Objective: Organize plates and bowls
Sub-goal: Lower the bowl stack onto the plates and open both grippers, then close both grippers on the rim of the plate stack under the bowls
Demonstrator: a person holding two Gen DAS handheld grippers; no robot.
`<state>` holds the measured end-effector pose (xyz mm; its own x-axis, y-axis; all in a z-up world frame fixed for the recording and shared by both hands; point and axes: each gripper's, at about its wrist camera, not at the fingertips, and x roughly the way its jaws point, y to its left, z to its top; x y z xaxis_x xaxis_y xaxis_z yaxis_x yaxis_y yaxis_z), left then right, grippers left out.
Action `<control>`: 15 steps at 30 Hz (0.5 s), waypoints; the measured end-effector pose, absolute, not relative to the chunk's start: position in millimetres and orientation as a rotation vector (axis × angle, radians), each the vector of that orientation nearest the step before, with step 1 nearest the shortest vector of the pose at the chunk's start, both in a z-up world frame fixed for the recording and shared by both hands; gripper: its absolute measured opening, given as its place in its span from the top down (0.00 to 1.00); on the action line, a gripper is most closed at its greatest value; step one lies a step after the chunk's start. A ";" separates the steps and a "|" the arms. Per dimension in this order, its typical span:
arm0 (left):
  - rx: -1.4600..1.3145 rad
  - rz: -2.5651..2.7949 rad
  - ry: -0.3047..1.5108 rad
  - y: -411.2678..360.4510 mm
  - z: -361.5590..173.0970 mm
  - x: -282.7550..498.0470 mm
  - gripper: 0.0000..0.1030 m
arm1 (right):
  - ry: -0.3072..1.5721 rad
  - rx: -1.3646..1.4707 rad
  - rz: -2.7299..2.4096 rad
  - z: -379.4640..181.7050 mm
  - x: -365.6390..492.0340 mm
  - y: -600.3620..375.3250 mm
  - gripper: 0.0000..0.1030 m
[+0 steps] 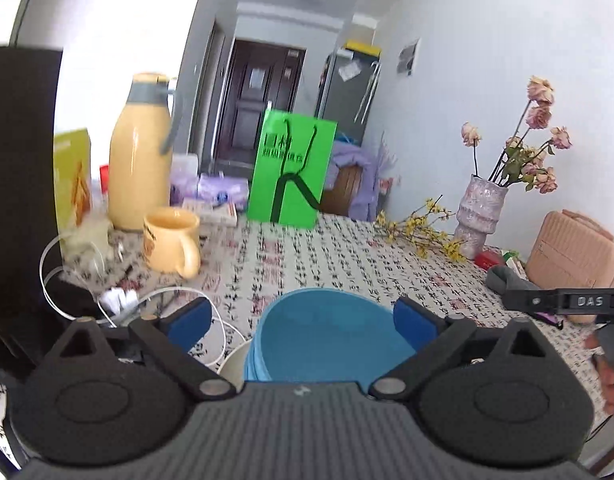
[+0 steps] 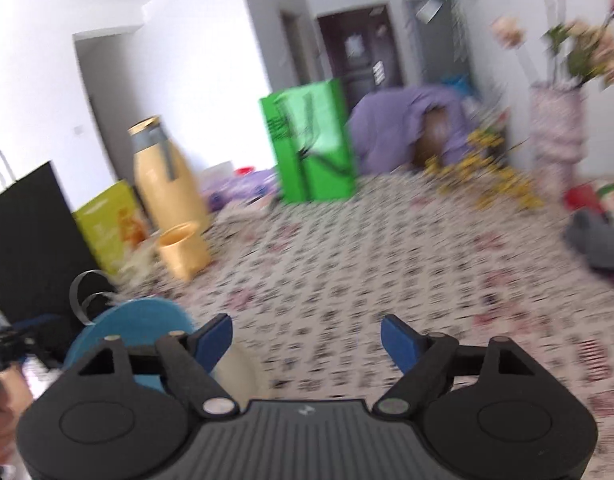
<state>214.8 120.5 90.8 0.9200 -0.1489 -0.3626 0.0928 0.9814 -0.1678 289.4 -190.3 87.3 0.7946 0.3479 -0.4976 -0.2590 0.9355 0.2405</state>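
Worktop (image 1: 347, 256) under calligraphy-print cloth: yellow thermos (image 1: 139, 152), mug (image 1: 173, 244), green bag (image 1: 293, 172), vase (image 1: 481, 216); dark door (image 1: 263, 96) beyond. Blue bowl (image 1: 327, 336) sits between my left claw's (image 1: 303, 316) wide-spread fingers, cream bowl (image 1: 235, 364) beside it. My right claw (image 2: 307, 338) gapes empty.

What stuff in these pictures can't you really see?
- Bottom of the blue bowl: left wrist view, hidden behind the left gripper body.
- White dish beside it: same view, mostly covered by the gripper.
- Right wrist view: motion blur smears the vase and flowers.
- Black bag: cut off by the left edge.
- Green bag lettering: too small to read.
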 end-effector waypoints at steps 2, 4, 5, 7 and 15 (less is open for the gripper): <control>-0.121 -0.124 0.349 113.3 86.9 202.8 0.02 | 0.512 0.138 0.260 83.6 272.5 -204.0 0.16; -0.106 -0.123 0.316 108.2 82.8 188.9 0.02 | 0.460 0.099 0.204 78.7 254.1 -213.9 0.16; -0.104 -0.123 0.298 107.3 80.6 181.5 0.01 | 0.436 0.080 0.184 76.3 245.2 -215.6 0.14; -0.106 -0.124 0.269 106.2 76.7 167.2 0.00 | 0.398 0.043 0.161 70.5 228.8 -216.0 0.12; -0.069 -0.129 0.213 107.5 53.3 113.8 0.00 | 0.303 0.046 0.147 35.6 157.1 -203.0 0.12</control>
<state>113.8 107.5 53.3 0.9690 -0.1351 -0.2066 0.1203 0.9893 -0.0823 157.1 -203.0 35.6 0.9439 0.1511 -0.2937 -0.1373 0.9883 0.0669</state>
